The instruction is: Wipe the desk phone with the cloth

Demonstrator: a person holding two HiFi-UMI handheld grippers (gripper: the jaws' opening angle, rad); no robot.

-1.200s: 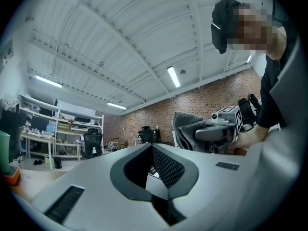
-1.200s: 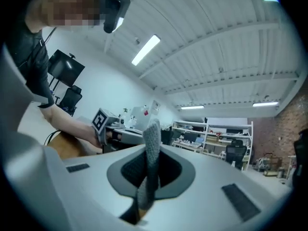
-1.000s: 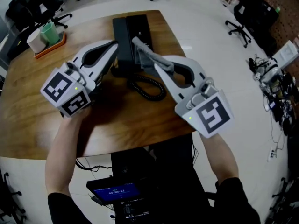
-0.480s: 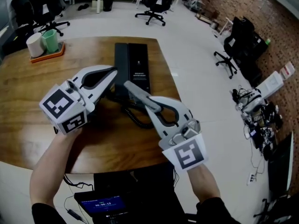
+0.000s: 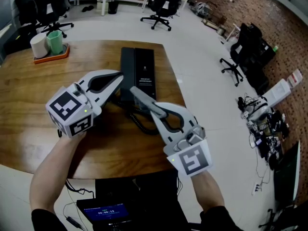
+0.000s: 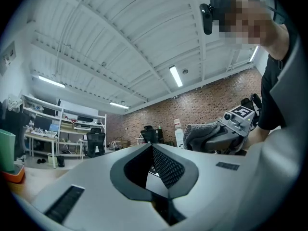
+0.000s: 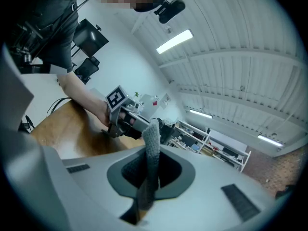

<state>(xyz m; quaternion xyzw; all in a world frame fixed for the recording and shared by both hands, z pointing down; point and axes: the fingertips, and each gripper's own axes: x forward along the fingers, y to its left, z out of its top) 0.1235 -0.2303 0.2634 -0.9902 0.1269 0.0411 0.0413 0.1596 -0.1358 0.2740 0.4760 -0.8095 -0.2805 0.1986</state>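
The black desk phone (image 5: 139, 71) lies on the wooden table (image 5: 29, 105), its coiled cord (image 5: 139, 121) trailing toward me. My right gripper (image 5: 134, 92) is shut on a grey cloth (image 5: 140, 98) and hovers at the phone's near end. In the right gripper view the cloth (image 7: 151, 143) stands pinched between the jaws. My left gripper (image 5: 119, 77) sits beside the phone's left side, tilted upward; its jaws meet with nothing between them. In the left gripper view the right gripper (image 6: 231, 129) and its cloth (image 6: 204, 134) show ahead.
An orange tray (image 5: 48, 54) with a green cup (image 5: 55, 41) and a white cup (image 5: 38, 44) sits at the table's far left. Office chairs (image 5: 159, 4) stand on the floor beyond. The table's right edge (image 5: 175, 76) runs near the phone. A lit screen (image 5: 110, 211) sits below the near edge.
My right gripper has drawn the cloth back from over the phone to its near end. The left gripper has stayed beside the phone.
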